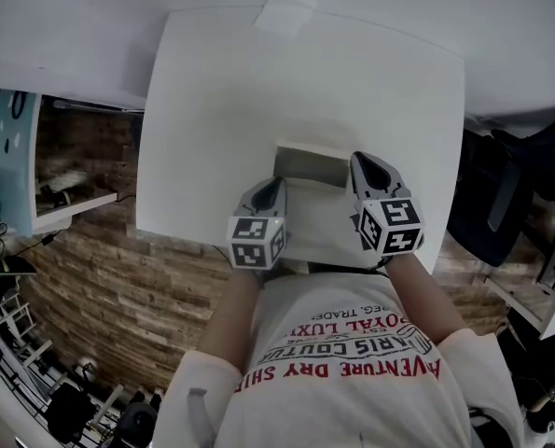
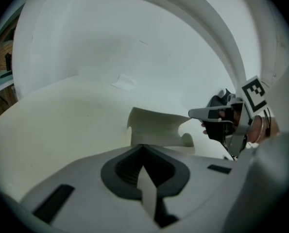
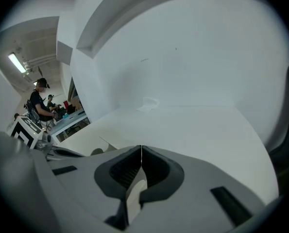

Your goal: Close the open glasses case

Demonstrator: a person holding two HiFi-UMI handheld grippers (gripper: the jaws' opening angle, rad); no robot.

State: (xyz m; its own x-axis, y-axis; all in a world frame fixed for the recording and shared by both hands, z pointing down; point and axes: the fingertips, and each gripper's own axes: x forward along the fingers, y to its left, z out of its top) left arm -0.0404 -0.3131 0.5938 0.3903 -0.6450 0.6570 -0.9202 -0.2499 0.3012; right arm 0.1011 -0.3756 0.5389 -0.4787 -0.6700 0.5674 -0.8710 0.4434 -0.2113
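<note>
The open glasses case [image 1: 311, 166] is cream-white and lies near the front edge of the white table [image 1: 221, 101], its lid standing upright on the far side. My left gripper [image 1: 277, 185] is at the case's left side and my right gripper [image 1: 363, 161] at its right end, both shut with nothing held. In the left gripper view the raised lid [image 2: 156, 127] rises just beyond my shut left gripper [image 2: 143, 147], with the right gripper [image 2: 217, 114] to its right. The right gripper view shows my shut right gripper [image 3: 141, 148] and a corner of the case [image 3: 104, 145] to the left.
A small pale scrap [image 1: 284, 12] lies at the table's far edge. A white wall rises behind the table. Shelves [image 1: 62, 180] stand to the left and a dark chair [image 1: 501, 194] to the right. People sit at desks [image 3: 42, 103] in the distance.
</note>
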